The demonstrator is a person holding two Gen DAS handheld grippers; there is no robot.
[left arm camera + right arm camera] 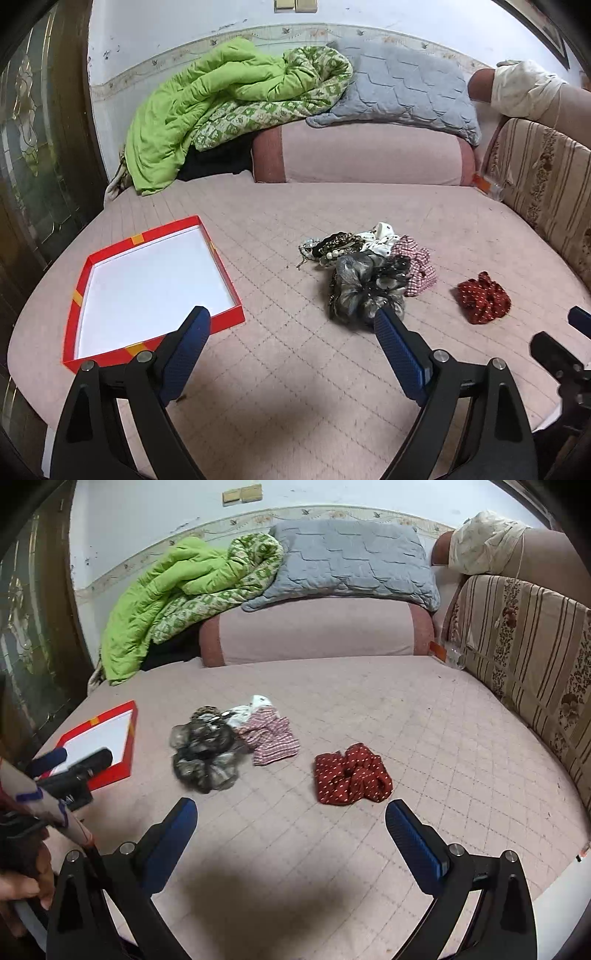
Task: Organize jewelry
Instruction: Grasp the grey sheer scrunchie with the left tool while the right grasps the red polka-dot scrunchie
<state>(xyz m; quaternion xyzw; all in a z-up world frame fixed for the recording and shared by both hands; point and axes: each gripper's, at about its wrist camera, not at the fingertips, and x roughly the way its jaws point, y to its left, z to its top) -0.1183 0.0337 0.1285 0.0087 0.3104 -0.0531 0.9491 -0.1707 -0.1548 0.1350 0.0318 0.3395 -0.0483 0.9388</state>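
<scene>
Overhead, my left gripper (pixel 290 321) and right gripper (pixel 291 810) both hang wide open and empty above the pink quilted bed (pixel 295 369), where scrunchies and beads (pixel 369 266) lie heaped right of the empty red box (pixel 229 317).

Pink quilted bed (pixel 295 369), green blanket (pixel 207 99), grey pillow (pixel 399 88), perhaps a striped sofa (pixel 528 646).

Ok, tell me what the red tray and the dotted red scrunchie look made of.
Red tray: looks like cardboard, red outside with a matte white inside; thin folded walls and yellow tape at the corners suggest it.
Dotted red scrunchie: woven fabric, matte, gathered into soft folds with printed white dots; fibre unclear.
</scene>
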